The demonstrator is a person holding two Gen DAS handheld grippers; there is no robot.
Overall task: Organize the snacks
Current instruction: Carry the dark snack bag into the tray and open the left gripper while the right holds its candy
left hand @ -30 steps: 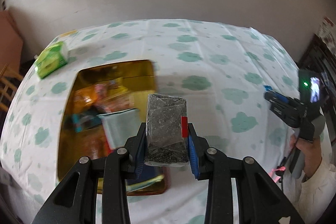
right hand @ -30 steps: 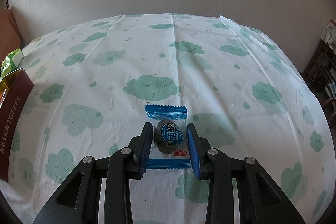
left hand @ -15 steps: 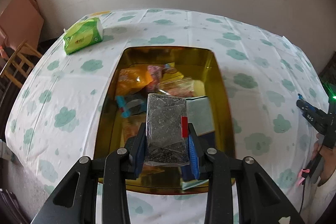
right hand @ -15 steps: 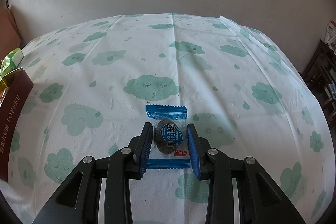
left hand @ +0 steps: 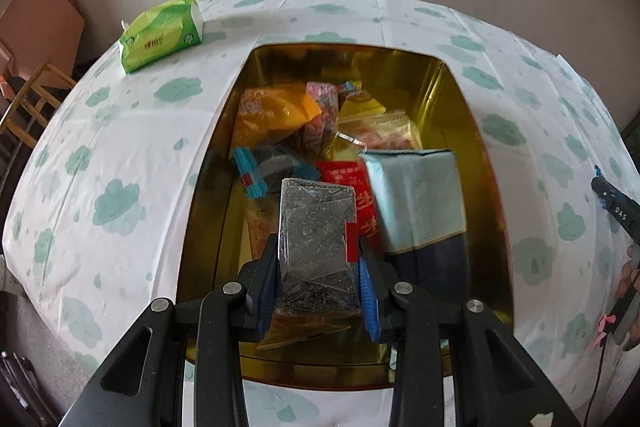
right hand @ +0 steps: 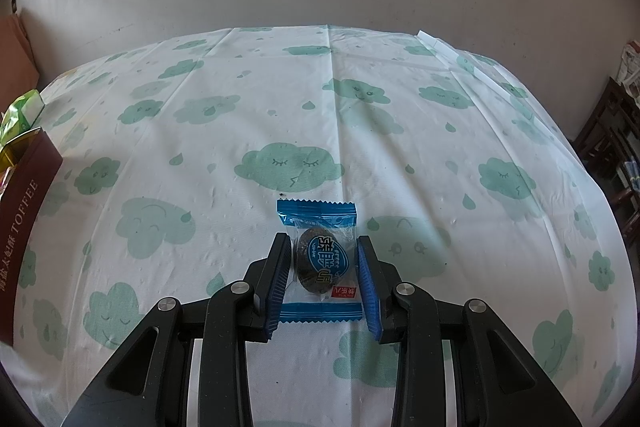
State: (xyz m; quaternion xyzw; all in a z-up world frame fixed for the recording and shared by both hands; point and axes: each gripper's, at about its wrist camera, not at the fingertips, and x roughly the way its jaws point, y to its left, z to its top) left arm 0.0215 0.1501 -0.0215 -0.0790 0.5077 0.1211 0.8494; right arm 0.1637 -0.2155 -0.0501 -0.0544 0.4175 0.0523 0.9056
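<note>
Now the clear packet of dark crumbly snack (left hand: 318,243) hangs over the gold tin (left hand: 460,131), pinched at its lower half by the left gripper (left hand: 318,281). It looks light and crinkly, slippery film over loose bits, so a hold across the flat middle suits it best. A red tab marks 1 edge. Below it lie orange, red and pale blue packs. Over on the worktop (right hand: 240,107), the right gripper (right hand: 323,277) sits narrow around a small blue-ended wrapped sweet (right hand: 318,259), its pads at the wrapper's sides. A green tissue pack (left hand: 162,35) sits beyond the tin.
</note>
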